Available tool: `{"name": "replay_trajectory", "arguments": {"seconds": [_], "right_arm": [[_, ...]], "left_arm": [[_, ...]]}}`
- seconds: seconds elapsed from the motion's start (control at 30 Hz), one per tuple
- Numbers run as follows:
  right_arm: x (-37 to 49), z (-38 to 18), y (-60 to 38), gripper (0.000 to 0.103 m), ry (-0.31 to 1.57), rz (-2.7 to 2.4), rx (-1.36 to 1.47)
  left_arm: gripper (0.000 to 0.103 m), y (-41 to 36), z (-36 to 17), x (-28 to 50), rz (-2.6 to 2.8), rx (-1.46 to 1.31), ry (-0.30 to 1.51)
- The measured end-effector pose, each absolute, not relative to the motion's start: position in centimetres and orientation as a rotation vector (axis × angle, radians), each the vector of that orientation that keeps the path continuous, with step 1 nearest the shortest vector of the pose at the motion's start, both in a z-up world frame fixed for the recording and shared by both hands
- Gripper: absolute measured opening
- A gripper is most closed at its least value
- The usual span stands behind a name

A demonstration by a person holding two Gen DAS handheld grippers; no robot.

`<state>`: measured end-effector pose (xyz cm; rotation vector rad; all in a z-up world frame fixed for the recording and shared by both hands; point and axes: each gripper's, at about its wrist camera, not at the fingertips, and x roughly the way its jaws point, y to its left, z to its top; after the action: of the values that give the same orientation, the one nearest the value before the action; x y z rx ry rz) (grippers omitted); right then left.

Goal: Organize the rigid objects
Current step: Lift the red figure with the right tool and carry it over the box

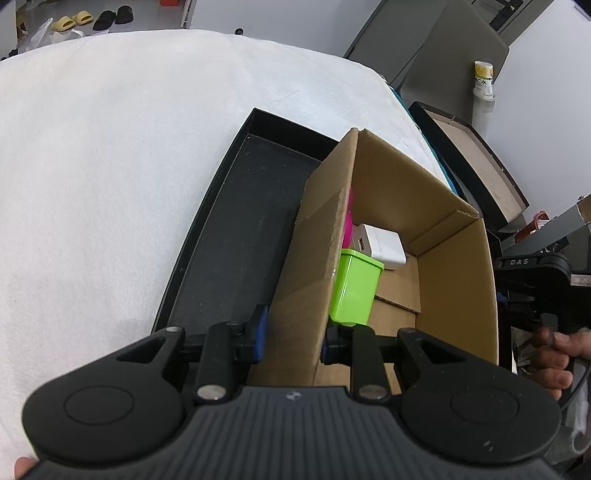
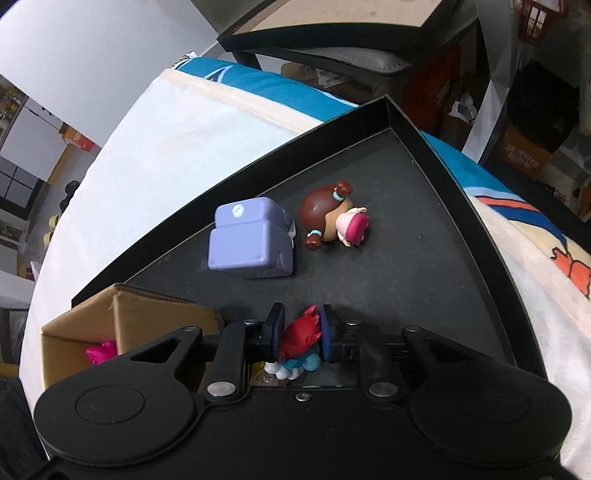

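Note:
My left gripper [image 1: 293,338] is shut on the near wall of a cardboard box [image 1: 317,266] that stands in a black tray [image 1: 229,236]. Inside the box are a lime green container [image 1: 356,286], a white charger block [image 1: 380,243] and a pink toy [image 1: 348,221], partly hidden by the wall. My right gripper [image 2: 303,338] is shut on a red-haired figurine [image 2: 301,343] with a blue and white body, held above the black tray [image 2: 424,236]. A lavender block toy [image 2: 251,238] and a brown-haired doll [image 2: 332,221] lie on the tray ahead of it.
The tray rests on a white blanket [image 1: 110,166] with a blue patterned edge [image 2: 280,88]. The box corner [image 2: 122,321] with the pink toy [image 2: 101,350] sits left of my right gripper. A dark table [image 2: 332,33] and clutter stand beyond the bed.

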<state>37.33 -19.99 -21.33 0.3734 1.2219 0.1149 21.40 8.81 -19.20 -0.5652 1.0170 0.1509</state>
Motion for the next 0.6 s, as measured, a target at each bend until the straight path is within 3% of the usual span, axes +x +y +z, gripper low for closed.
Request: {"name": "replay_trajectory", "arguments": {"seconds": [0.6], "right_arm": [[34.9,-15.4,-19.0,0.017,1.137,0.142,0.236]], "left_arm": [[0.025,8.9,-19.2,21.3,0.153,-0.57,1.019]]}}
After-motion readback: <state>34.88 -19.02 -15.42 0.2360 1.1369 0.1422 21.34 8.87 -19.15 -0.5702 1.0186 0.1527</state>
